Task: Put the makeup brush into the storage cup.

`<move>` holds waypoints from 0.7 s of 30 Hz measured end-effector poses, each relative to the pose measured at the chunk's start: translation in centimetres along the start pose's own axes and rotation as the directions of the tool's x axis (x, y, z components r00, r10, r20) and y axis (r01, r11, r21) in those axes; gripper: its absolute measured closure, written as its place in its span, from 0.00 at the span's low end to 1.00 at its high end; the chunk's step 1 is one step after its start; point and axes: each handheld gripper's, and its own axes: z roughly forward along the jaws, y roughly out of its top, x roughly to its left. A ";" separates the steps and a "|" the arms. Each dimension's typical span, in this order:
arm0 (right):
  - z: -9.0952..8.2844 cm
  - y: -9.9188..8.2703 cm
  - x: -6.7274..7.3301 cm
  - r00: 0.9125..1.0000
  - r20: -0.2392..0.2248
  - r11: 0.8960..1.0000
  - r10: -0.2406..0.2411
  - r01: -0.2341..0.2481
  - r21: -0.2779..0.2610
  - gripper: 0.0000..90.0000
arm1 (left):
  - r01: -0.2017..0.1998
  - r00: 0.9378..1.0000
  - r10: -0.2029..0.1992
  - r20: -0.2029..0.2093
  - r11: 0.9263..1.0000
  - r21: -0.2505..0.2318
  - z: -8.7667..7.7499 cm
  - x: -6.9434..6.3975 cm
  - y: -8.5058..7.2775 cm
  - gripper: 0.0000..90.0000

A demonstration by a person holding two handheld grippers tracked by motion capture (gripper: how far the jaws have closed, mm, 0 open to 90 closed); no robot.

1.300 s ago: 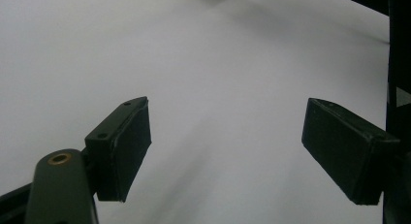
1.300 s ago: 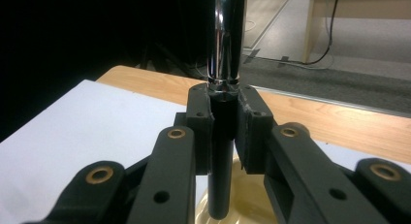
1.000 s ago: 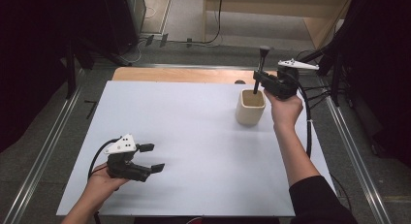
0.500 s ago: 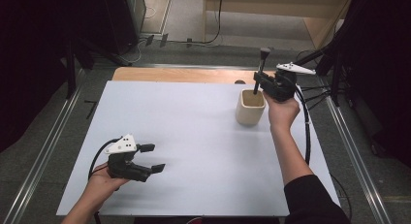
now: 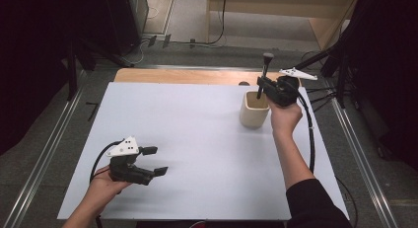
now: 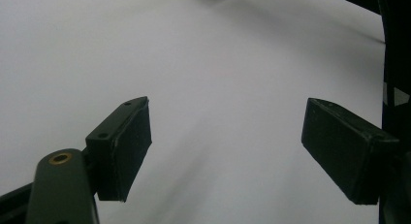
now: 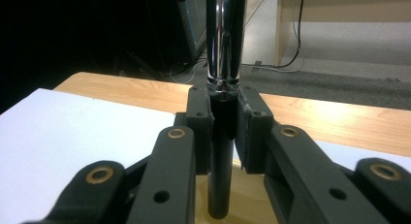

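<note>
A beige cup (image 5: 254, 114) stands on the white sheet (image 5: 197, 134) at the back right. My right gripper (image 5: 261, 86) hovers just above its rim, shut on a slim upright utensil (image 5: 266, 65) with a black lower part, a chrome shaft and a dark knob on top. In the right gripper view the pads (image 7: 248, 132) clamp the black stem (image 7: 219, 185), the chrome shaft (image 7: 224, 35) rises above them, and the stem's lower end hangs over the cup's mouth (image 7: 249, 197). My left gripper (image 5: 156, 161) rests low at the front left, open, with bare sheet between its jaws (image 6: 225, 146).
A strip of wooden tabletop (image 5: 172, 76) shows behind the sheet, with a small dark object (image 5: 243, 83) on it near the cup. A black cable (image 5: 310, 134) trails from the right gripper along the sheet's right edge. Metal rails and dark stands flank the table.
</note>
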 end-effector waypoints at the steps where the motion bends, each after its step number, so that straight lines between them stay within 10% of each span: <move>1: 0.1 -0.1 -0.1 1.000 -0.001 1.000 0.002 -0.002 0.006 0.88 | 0.000 1.000 0.000 0.001 1.000 0.000 0.0 0.0 0.0 0.21; 21: 0.6 -3.5 -0.2 1.000 -0.024 0.999 -0.007 0.008 0.040 0.88 | 0.001 1.000 -0.001 0.002 1.000 0.004 0.1 0.0 0.0 0.21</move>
